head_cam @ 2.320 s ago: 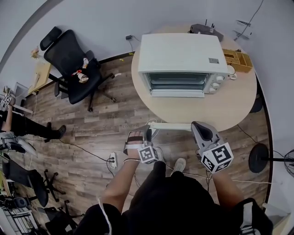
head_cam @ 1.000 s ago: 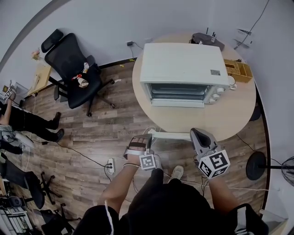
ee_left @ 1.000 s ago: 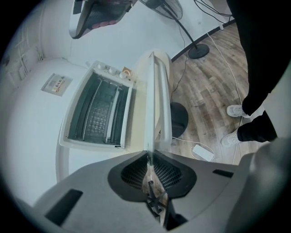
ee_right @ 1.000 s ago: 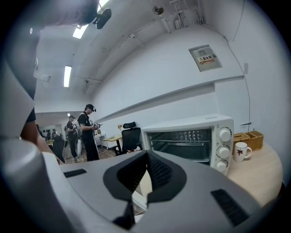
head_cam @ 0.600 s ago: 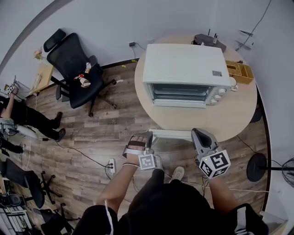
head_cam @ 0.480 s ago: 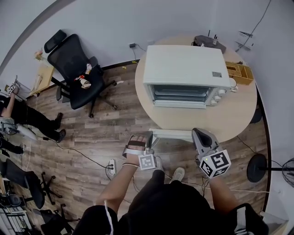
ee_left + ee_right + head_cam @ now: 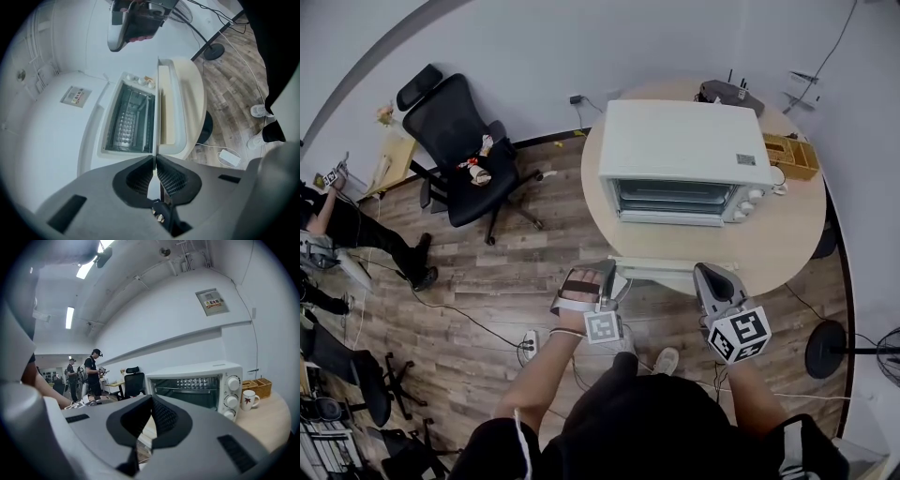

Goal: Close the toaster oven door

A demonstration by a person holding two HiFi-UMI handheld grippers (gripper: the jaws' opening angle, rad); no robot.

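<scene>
A white toaster oven (image 7: 682, 141) stands on a round beige table (image 7: 787, 216), with its door (image 7: 670, 267) folded down flat toward me. My left gripper (image 7: 614, 277) is at the door's left front corner. In the left gripper view the door's thin edge (image 7: 171, 108) runs straight in between the jaw tips of the left gripper (image 7: 154, 161), which are closing and pinch it. The oven's open cavity (image 7: 126, 117) shows beyond. My right gripper (image 7: 708, 277) hovers by the door's right end. Seen in its own view, the right gripper (image 7: 151, 399) has its tips together with nothing seen between them, facing the oven (image 7: 197, 380).
A wooden box (image 7: 792, 155) and a mug (image 7: 247, 399) sit right of the oven, and a dark device (image 7: 727, 92) lies behind it. A black office chair (image 7: 459, 141) stands to the left on the wood floor. A power strip (image 7: 530, 345) and a fan base (image 7: 830, 349) are on the floor.
The head view has shifted slightly. Both grippers stay at the door's front edge, the left one at its left corner. The door still lies flat.
</scene>
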